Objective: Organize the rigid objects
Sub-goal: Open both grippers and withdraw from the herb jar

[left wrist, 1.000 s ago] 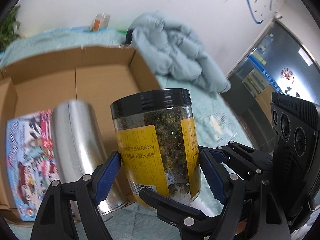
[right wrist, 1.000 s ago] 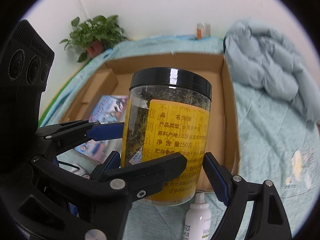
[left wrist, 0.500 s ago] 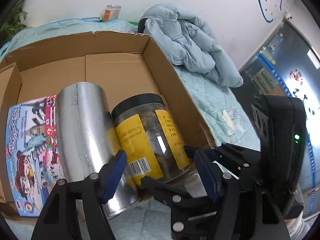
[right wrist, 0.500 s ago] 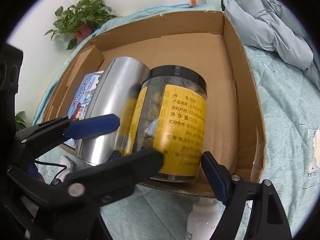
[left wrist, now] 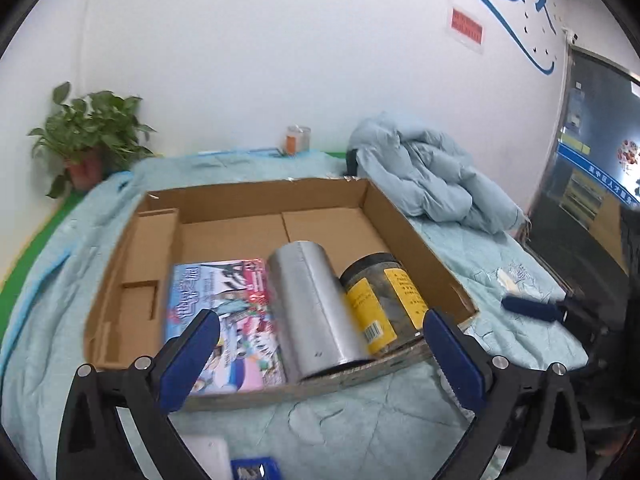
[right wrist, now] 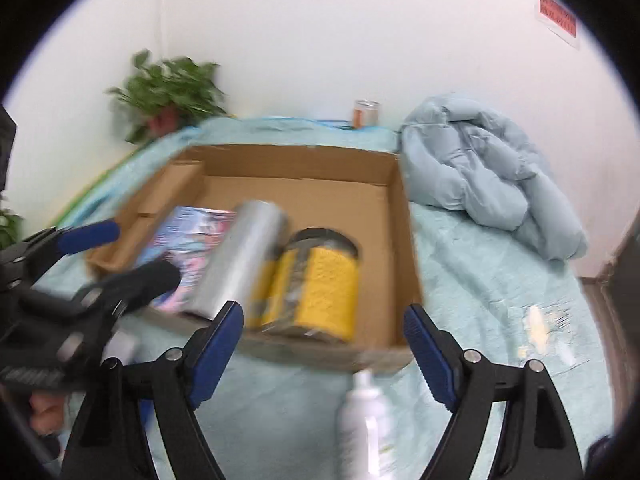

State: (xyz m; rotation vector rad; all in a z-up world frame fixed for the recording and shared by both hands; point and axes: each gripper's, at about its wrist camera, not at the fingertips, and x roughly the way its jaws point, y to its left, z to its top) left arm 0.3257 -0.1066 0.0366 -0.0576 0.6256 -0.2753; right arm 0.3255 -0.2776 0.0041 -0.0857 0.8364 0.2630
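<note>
Left tongs (left wrist: 320,344) opening wide, empty; right tongs (right wrist: 322,340) open, empty, both pulled back from cardboard box (left wrist: 416,240). Yellow-label jar (left wrist: 380,300) now released inside box, beside silver can (left wrist: 316,308). Jar placed; white bottle (right wrist: 366,424) before box likely next.

Black gripper (left wrist: 320,344) frames, blue ribbed pads (left wrist: 188,356), silver screws

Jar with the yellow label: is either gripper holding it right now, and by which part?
Neither. The jar lies in the cardboard box beside the silver can; the left gripper, jaws opening, and right gripper hold nothing.
</note>
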